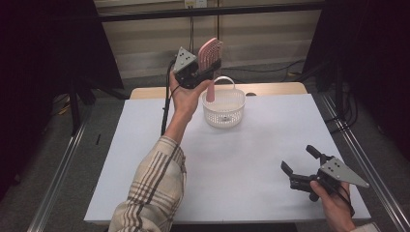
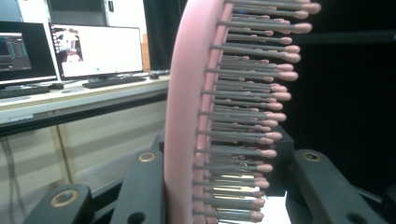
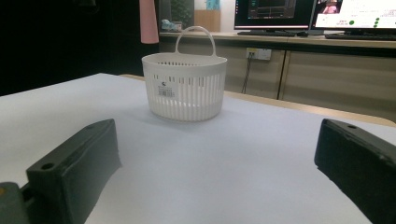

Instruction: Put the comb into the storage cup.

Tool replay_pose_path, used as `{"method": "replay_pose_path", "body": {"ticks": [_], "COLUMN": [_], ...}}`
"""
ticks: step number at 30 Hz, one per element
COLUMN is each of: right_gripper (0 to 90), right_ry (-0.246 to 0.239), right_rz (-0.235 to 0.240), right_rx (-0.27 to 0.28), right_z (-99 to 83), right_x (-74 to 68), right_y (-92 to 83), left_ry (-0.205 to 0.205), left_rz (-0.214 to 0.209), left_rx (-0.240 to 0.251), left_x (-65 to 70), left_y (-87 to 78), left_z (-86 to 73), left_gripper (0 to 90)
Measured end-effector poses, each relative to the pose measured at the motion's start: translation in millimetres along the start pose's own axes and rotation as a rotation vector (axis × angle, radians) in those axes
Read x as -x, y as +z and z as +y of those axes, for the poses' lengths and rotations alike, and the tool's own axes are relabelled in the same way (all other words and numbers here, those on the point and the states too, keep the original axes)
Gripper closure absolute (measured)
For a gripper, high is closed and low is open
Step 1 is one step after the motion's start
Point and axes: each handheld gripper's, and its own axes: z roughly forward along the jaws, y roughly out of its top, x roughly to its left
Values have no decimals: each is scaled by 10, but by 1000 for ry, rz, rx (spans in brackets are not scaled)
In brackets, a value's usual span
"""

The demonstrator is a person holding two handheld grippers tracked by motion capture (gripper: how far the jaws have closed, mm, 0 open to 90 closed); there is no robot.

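Observation:
My left gripper (image 1: 212, 68) is raised above the far side of the table and shut on a pink hairbrush (image 1: 210, 53). The brush stands upright, bristle head up, its handle hanging down over the left rim of a white slotted basket (image 1: 222, 118). In the left gripper view the black jaws press on both sides of the hairbrush (image 2: 187, 116), bristles pointing right. My right gripper (image 1: 299, 158) rests low at the table's near right corner, open and empty. In the right gripper view the basket (image 3: 184, 88) stands ahead between the wide jaws of the gripper (image 3: 215, 163), with the brush handle (image 3: 149, 21) hanging above its left.
The white table (image 1: 241, 169) has metal rails along both sides. A desk with monitors (image 2: 95, 51) and keyboards stands beyond the far edge. A black cable trails from the left gripper down past the forearm (image 1: 167, 111).

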Motion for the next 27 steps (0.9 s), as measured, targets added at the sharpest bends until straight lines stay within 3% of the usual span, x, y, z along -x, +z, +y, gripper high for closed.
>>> {"method": "replay_pose_path", "body": {"ticks": [7,14,18,27], "right_gripper": [0,0,0,0], "right_ry": [-1,-5,-4,-14], "right_rz": [1,3,5,10], "right_rx": [1,-9,-10,-11], "right_z": [0,-11,-15,-16], "right_x": [-4,-5,-1,-13], "right_y": [-3,-9,-8,-8], "left_ry": [2,-13,-32,-42], "left_rz": [16,14,35,39], "left_rx": [-13,-6,-6,-51], "left_x": [-34,-58,-50,-39], "left_y": [110,222,260,278], "left_z": [-148,-262,-362,-563], "left_gripper": [618,617,617,617]}}
